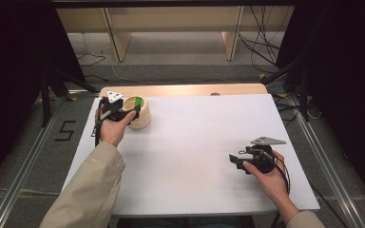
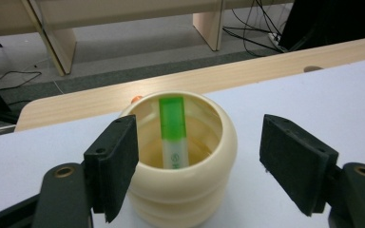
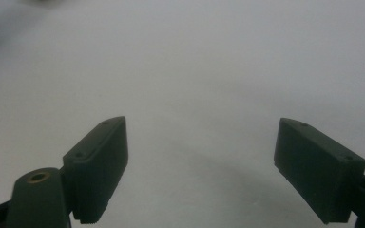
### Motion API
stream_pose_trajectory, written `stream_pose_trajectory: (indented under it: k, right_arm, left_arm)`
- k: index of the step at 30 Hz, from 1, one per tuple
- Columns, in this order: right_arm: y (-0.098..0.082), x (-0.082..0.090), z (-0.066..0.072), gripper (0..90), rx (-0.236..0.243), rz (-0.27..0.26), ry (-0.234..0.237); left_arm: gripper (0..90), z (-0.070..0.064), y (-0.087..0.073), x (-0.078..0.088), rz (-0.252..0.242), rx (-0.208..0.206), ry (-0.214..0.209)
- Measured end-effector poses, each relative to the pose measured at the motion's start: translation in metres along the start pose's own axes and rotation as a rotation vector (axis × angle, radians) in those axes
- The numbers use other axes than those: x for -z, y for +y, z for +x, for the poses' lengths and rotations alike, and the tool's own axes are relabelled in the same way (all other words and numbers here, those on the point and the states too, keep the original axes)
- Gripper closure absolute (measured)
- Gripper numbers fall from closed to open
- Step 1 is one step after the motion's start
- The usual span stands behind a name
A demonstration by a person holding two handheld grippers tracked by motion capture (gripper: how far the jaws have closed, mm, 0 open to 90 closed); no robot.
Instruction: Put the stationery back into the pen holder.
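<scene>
**Green-capped tube stands in the cream pot, both tongs open**

One tube (image 2: 173, 135) is inside one cream pot (image 2: 183, 190). The tube has a green upper part and a white lower part. Its long axis goes nearly up and down, a little tilted, with the green end pointing up toward the far rim of the pot and the white end down on the bottom. It leans against the far inner wall.

The pot stands on the white desk (image 1: 195, 142), near its far left corner. In the high view the pot (image 1: 140, 114) is just beside the left tongs (image 1: 119, 111), which a hand holds from the near side.

In the left gripper view the left tongs (image 2: 199, 161) are open, with nothing between the pads. The two black jaws stand wide apart, one on each side of the pot and on the nearer side of it. The tube is beyond them, between the two jaws as seen from this camera, and it does not touch them. I cannot tell if the left jaw touches the pot wall.

The right tongs (image 1: 237, 161) are well apart from the pot, at the near right part of the desk. In the right gripper view the right tongs (image 3: 199, 171) are open too, with the bare desk surface between the jaws.

Counted: one tube, one pot, two tongs.
</scene>
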State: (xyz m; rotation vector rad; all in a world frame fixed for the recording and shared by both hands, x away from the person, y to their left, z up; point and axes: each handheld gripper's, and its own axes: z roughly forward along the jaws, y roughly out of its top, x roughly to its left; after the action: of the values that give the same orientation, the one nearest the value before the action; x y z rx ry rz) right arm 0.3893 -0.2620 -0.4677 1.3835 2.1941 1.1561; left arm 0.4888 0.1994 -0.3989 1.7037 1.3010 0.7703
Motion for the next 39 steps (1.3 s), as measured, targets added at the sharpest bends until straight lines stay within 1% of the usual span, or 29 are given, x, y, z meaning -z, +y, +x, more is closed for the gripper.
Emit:
stream_pose_trajectory:
  k: [2,4,5,8,12,17,20,34,39]
  right_arm:
    - [0.000,0.000,0.000,19.2,0.000,0.000,0.000]
    - [0.000,0.000,0.000,19.1,-0.001,0.000,0.001]
    - [0.000,0.000,0.000,19.1,-0.001,0.000,0.002]
    - [0.000,0.000,-0.001,18.9,0.002,-0.001,0.005]
    - [0.000,0.000,-0.001,18.9,0.002,0.002,0.004]
    - [0.000,0.000,0.000,18.8,0.007,-0.001,0.004]
    - [0.000,0.000,0.000,18.8,0.008,0.001,0.005]
    - [0.000,0.001,0.000,18.7,0.014,-0.003,0.011]
    - [0.000,0.001,0.001,18.6,0.018,0.001,0.014]
  left_arm:
    - [28.5,-0.001,-0.002,0.003,0.013,-0.006,-0.010]
    - [27.9,-0.002,-0.006,0.008,0.016,-0.008,-0.028]
    - [27.6,-0.002,-0.008,0.011,0.021,-0.016,-0.036]
    - [27.0,-0.005,-0.015,0.020,0.021,-0.030,-0.067]
    - [26.9,-0.008,-0.020,0.031,0.012,-0.045,-0.090]
    - [26.8,-0.013,-0.025,0.041,0.011,-0.066,-0.120]
    - [26.6,-0.016,-0.029,0.045,0.014,-0.073,-0.143]
    - [25.7,-0.028,-0.039,0.057,0.010,-0.116,-0.192]
    - [25.4,-0.031,-0.045,0.059,0.015,-0.121,-0.210]
